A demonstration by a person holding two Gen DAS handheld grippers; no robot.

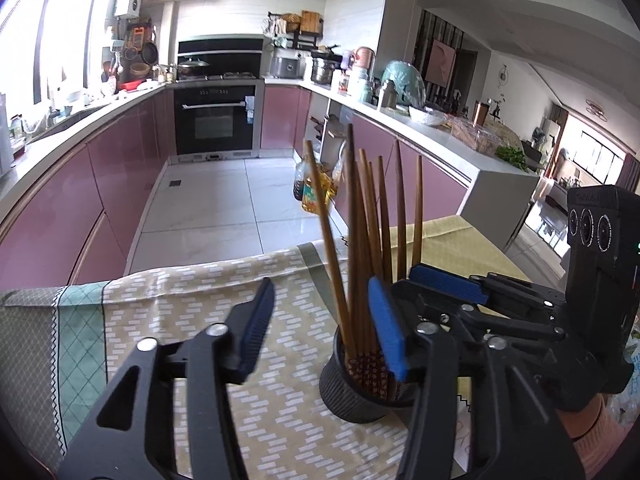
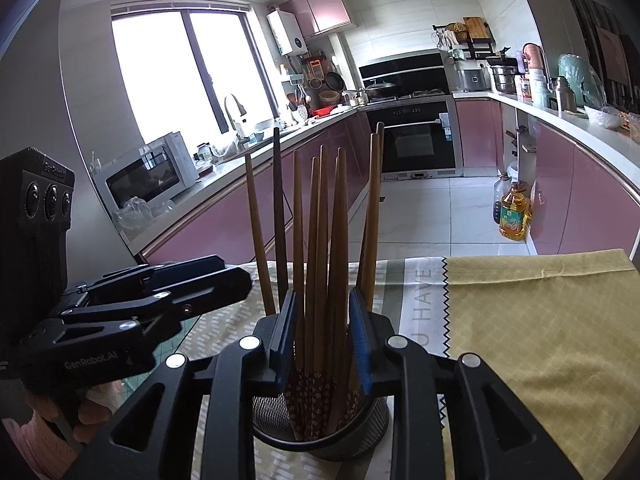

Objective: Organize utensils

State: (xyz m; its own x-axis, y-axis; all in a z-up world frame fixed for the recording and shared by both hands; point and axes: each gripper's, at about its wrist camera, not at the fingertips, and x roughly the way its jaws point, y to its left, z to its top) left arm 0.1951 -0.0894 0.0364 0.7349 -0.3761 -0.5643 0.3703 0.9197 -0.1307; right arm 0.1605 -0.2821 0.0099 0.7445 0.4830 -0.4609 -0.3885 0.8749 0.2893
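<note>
A black mesh cup (image 1: 347,388) stands on the patterned tablecloth (image 1: 180,304) and holds several wooden chopsticks (image 1: 362,232), tips up. My left gripper (image 1: 320,332) is open, its blue right pad at the cup's rim, nothing between the jaws but the leaning chopsticks. My right gripper (image 2: 322,340) reaches over the same cup (image 2: 320,436); its blue pads stand either side of a bundle of chopsticks (image 2: 320,248) with a gap still showing. The right gripper also shows in the left wrist view (image 1: 448,280), and the left gripper in the right wrist view (image 2: 224,276).
The table's far edge drops to a tiled kitchen floor (image 1: 208,208). A yellow cloth (image 2: 540,320) covers the table's right part. Pink cabinets, an oven (image 1: 218,120), a microwave (image 2: 148,172) and oil bottles (image 2: 512,216) stand farther off.
</note>
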